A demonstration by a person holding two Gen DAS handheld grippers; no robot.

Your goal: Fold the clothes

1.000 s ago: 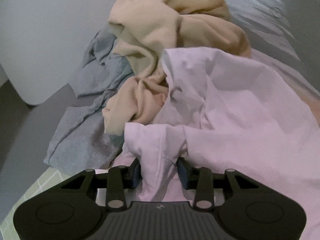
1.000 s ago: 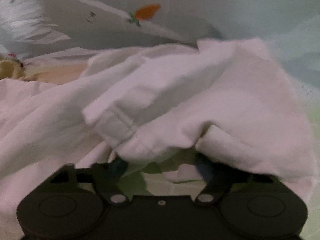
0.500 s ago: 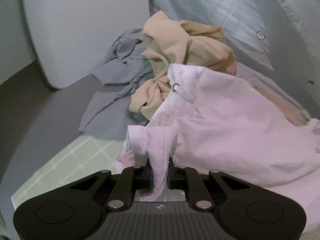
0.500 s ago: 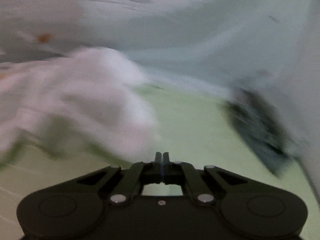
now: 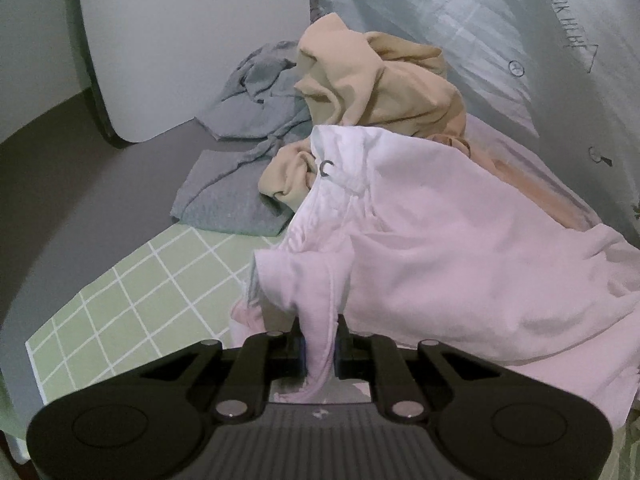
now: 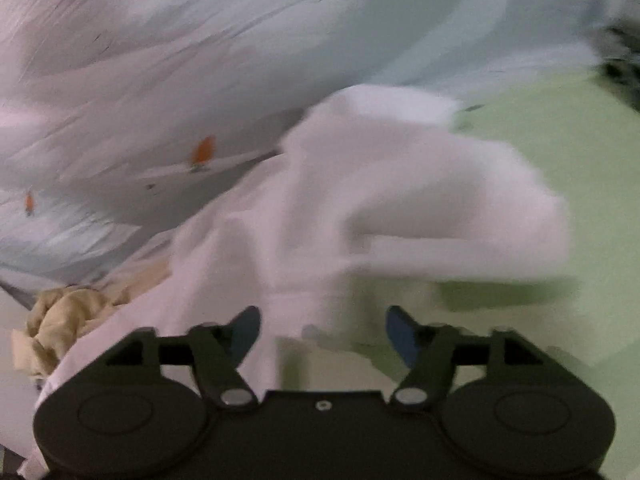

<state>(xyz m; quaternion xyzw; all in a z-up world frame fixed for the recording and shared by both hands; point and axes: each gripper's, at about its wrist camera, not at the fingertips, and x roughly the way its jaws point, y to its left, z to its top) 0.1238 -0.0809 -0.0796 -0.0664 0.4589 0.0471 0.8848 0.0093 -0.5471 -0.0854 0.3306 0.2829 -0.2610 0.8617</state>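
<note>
A pale pink garment (image 5: 460,240) lies crumpled over a green checked mat (image 5: 132,300). My left gripper (image 5: 320,340) is shut on a hanging fold at its near edge and holds that fold raised. In the blurred right wrist view the same garment (image 6: 400,192) bulges just ahead of my right gripper (image 6: 322,328). Its jaws stand wide and are opening. A strip of the cloth reaches down between them, but the blue pads (image 6: 244,332) do not press on it.
A tan garment (image 5: 372,80) and a grey garment (image 5: 240,184) are heaped behind the pink one. A white panel (image 5: 180,40) stands at the back left. A pale blue carrot-print sheet (image 5: 480,20) rises behind. A dark object (image 6: 624,52) sits at the mat's far right.
The left gripper shut on the pink fold and drew it up and back, baring the green mat. The right gripper swung off the garment, shut, then came back over it with jaws wide.
</note>
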